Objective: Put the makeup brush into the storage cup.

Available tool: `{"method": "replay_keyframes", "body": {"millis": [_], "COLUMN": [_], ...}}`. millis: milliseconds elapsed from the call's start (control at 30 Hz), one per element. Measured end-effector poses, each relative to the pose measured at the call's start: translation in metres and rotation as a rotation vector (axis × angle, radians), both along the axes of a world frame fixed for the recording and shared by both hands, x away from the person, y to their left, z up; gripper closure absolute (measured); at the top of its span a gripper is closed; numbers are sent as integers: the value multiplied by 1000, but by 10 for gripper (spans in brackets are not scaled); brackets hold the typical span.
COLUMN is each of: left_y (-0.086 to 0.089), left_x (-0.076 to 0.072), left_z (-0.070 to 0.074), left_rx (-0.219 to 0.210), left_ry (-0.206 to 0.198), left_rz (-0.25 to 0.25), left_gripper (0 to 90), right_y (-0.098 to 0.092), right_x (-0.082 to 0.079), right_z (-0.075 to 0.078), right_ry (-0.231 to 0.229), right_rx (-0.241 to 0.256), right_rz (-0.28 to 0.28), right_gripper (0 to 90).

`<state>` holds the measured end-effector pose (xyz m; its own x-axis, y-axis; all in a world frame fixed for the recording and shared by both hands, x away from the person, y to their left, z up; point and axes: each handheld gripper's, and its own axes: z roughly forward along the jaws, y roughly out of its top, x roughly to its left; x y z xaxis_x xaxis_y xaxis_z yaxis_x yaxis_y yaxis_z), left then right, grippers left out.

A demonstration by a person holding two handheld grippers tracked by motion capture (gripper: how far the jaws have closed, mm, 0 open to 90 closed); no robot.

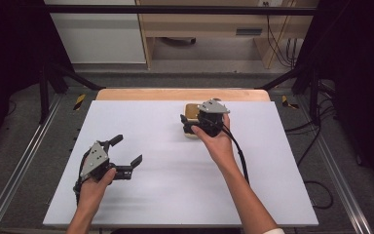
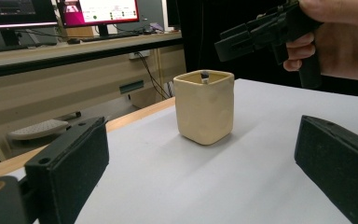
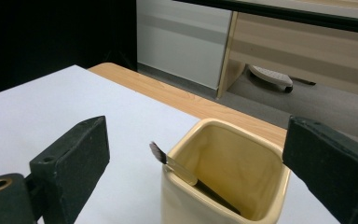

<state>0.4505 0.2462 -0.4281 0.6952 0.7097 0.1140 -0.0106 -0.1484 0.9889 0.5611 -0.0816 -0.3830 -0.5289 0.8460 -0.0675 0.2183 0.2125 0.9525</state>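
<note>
A cream square cup stands upright at the far middle of the white table. A small brush with dark bristles and a silver ferrule leans in it, its tip over the rim. My right gripper hovers just above the cup, open, with a jaw to either side of the rim and touching nothing. My left gripper rests low at the near left, open and empty, and points at the cup. In the left gripper view, the right gripper hangs above the cup and the brush tip pokes out.
The table's wooden far edge lies behind the cup. Beyond it are a desk with monitors and a pale object on the floor. Black frame posts stand at the table's far corners.
</note>
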Motion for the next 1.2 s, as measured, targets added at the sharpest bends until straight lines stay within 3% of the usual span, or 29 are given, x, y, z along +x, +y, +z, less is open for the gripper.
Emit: {"method": "replay_keyframes", "body": {"millis": [367, 500, 1200], "left_y": [-1, -1, 3], "left_x": [-1, -1, -1], "left_z": [2, 2, 3], "left_rx": [-10, -12, -20], "left_ry": [-4, -4, -5], "left_rz": [-5, -3, 5], "left_gripper": [25, 25, 23], "right_y": [2, 2, -3], "right_x": [-8, -13, -34], "right_z": [4, 6, 9], "right_ry": [12, 10, -3], "right_rx": [10, 37, 45], "right_rz": [10, 14, 44], "right_gripper": [57, 57, 45]}}
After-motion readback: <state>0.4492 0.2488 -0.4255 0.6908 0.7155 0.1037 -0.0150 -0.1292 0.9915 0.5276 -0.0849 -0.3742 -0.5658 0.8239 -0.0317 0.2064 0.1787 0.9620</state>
